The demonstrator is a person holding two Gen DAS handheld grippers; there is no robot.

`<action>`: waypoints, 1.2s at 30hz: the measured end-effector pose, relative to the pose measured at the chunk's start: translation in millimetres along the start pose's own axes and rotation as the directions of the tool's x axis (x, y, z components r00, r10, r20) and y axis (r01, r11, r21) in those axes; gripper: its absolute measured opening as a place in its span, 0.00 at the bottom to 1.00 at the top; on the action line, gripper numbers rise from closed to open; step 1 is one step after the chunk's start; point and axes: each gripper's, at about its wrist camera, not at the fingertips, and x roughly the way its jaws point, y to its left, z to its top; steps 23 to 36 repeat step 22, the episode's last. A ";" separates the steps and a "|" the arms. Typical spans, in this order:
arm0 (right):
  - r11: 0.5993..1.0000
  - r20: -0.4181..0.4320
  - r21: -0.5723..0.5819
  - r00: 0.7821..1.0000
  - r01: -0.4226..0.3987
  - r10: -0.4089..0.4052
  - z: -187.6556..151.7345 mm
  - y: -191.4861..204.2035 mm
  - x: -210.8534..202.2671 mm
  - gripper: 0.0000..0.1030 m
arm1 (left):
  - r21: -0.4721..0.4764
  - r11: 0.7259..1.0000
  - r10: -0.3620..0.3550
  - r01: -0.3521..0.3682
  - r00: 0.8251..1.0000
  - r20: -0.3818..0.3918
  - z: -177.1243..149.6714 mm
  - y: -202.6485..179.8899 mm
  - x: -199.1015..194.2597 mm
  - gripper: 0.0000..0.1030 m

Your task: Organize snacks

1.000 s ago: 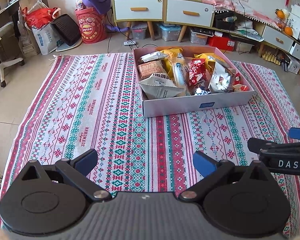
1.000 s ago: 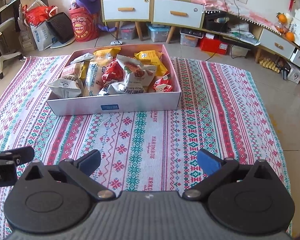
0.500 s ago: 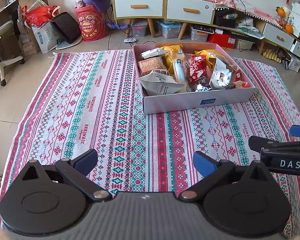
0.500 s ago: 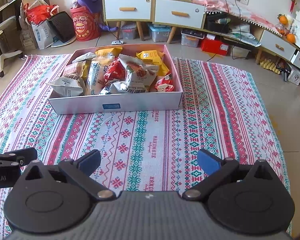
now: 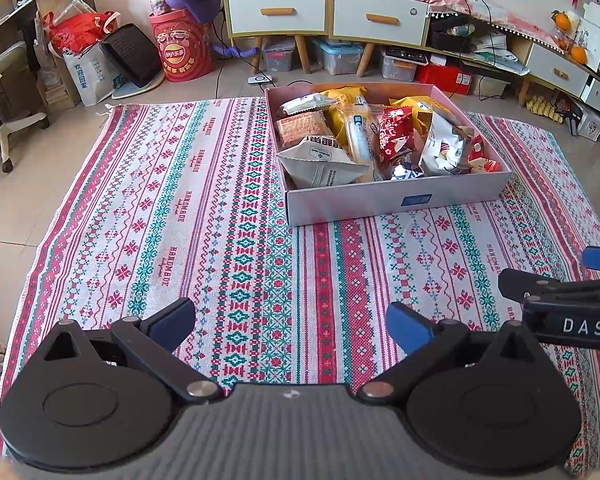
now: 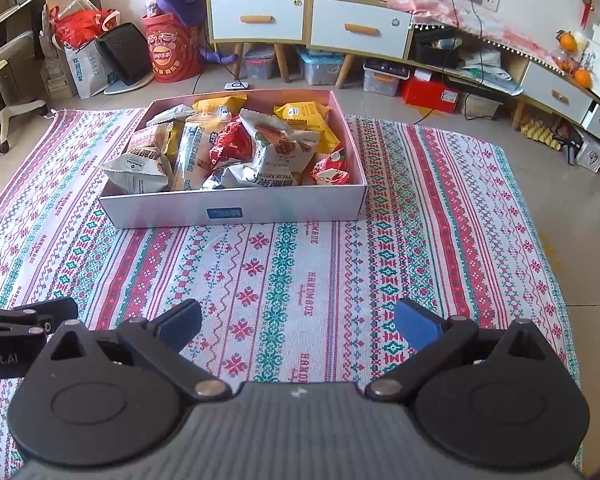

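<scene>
Pink cardboard forms the box (image 5: 396, 202), which sits on the rug (image 5: 204, 216) in the upper right of the left wrist frame and in the upper centre-left of the right wrist frame. Snacks (image 6: 236, 152) fill it in a loose heap: a grey-white packet (image 5: 320, 162) leans in its near left corner, a red packet (image 5: 394, 136) stands near the middle, a white pecan packet (image 6: 278, 152) rises above the rest, and yellow packets (image 6: 308, 118) lie toward the far wall. A small blue label (image 6: 225, 213) marks the box's near wall.

Both grippers are well apart from the box, above bare rug at the bottom of their frames. The left gripper (image 5: 290, 322) has its blue-padded fingers (image 5: 408, 326) spread wide with nothing between them. The right gripper (image 6: 298, 322) is likewise spread wide and empty; its tip also shows at the right edge of the left wrist frame, and the left one's at the left edge of the right wrist frame.

Beyond the rug, across the top of the frame, stand white drawers (image 5: 326, 12), a red tub (image 5: 182, 50) and, at the upper left, a bag (image 5: 90, 70).
</scene>
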 end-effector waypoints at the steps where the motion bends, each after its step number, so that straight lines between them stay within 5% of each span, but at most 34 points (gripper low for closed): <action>1: 1.000 0.001 0.000 1.000 -0.001 0.001 0.1 -0.4 -0.2 1.00 | 0.000 1.000 0.000 0.000 1.000 0.000 0.0 0.0 0.0 1.00; 36: 1.000 0.001 -0.007 1.000 0.004 -0.004 -2.0 1.4 1.3 1.00 | 0.006 1.000 -0.007 0.007 1.000 -0.006 -3.0 -1.0 1.2 1.00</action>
